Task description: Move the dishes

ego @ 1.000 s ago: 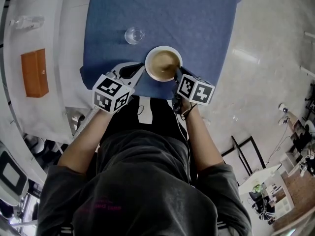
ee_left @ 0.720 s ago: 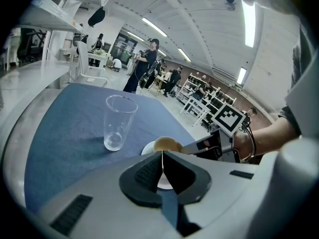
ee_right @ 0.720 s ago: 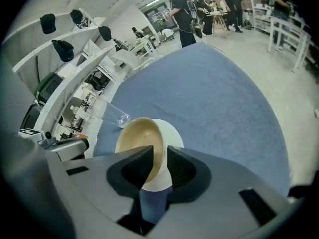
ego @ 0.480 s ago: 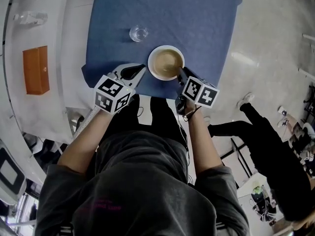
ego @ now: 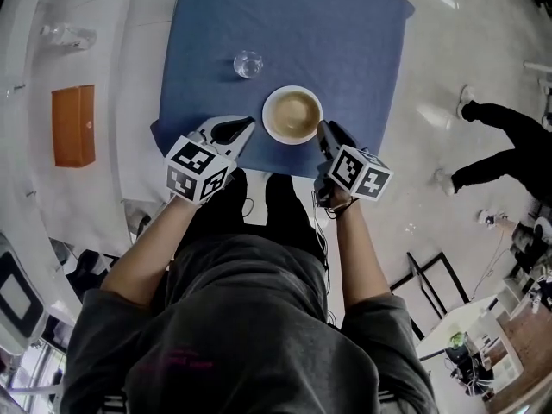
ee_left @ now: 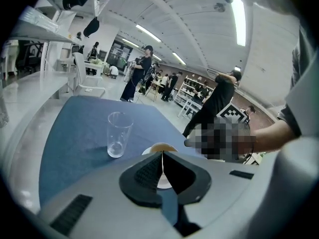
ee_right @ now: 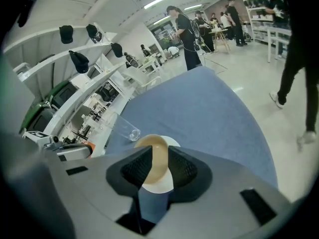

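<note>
Bowl point(ego: 292, 115): rests near blue bench's point(ego: 354, 41) front edge, flanked by both grippers. Left gripper point(ego: 248, 122): fingers clenched, empty. Right gripper point(ego: 323, 128): fingers just released, parted, beside rim. Beyond, apart: glass point(ego: 248, 64).

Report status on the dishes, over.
Left gripper shut, empty. Right gripper jaws just opened, bowl ahead of them, not gripped. Bowl sits on blue cloth near its front edge. Only a glass nearby, standing apart.

A blue table point(ego: 345, 41) is mostly bare: its far half and right side are open to reach across. Near the front edge stands a bowl point(ego: 292, 115), with a clear glass point(ego: 247, 64) close behind on the left, not touching it.
</note>
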